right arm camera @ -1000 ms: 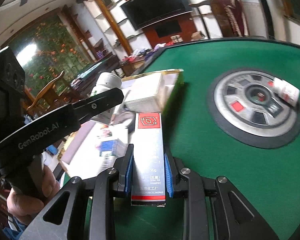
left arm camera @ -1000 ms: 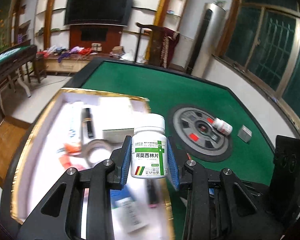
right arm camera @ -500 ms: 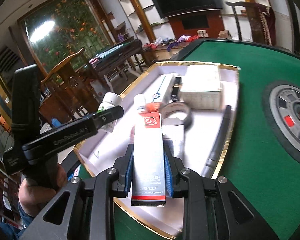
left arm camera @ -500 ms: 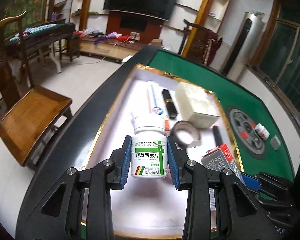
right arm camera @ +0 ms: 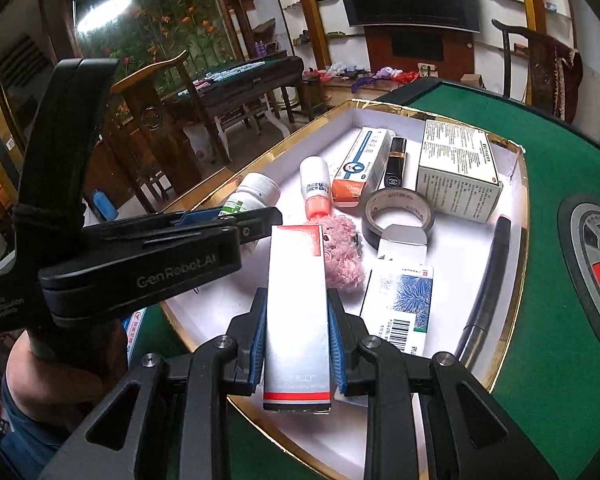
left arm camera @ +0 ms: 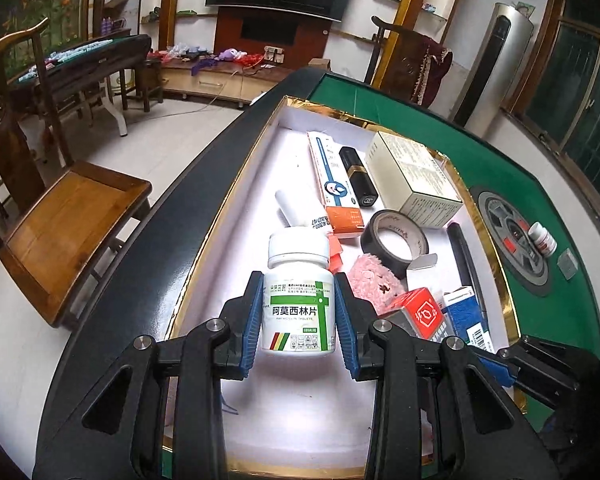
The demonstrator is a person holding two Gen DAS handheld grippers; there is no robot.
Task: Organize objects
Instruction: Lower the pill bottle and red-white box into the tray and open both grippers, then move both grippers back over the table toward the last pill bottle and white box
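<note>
White plastic, green-banded label: that's the pill bottle (left arm camera: 299, 300) we carry upright in the left gripper (left arm camera: 299, 312), cap up and away from the camera, long axis standing between the blue pads, which press its sides. It hangs over the near, bare part of the gold-rimmed tray (left arm camera: 236, 184). The right gripper (right arm camera: 297, 332) clamps the silver carton (right arm camera: 297, 304) the same way, its long axis running straight out along the fingers, red-marked end forward, red-striped end toward us, above the tray's near edge.

We judge this the delivery step: both things are over the tray and neither is set down. Next we need to lower each one onto free white floor and only then let the jaws part. The bottle has room on its bare near corner; the carton must miss the pink fluffy ball (right arm camera: 342, 256) and the blue-printed box (right arm camera: 400, 304) beside it. Further in lie the tape roll (left arm camera: 394, 240), the lipstick (left arm camera: 358, 176) and the large white box (left arm camera: 416, 178). Out on the green table (left arm camera: 500, 168), a small bottle (left arm camera: 542, 238) waits.
</note>
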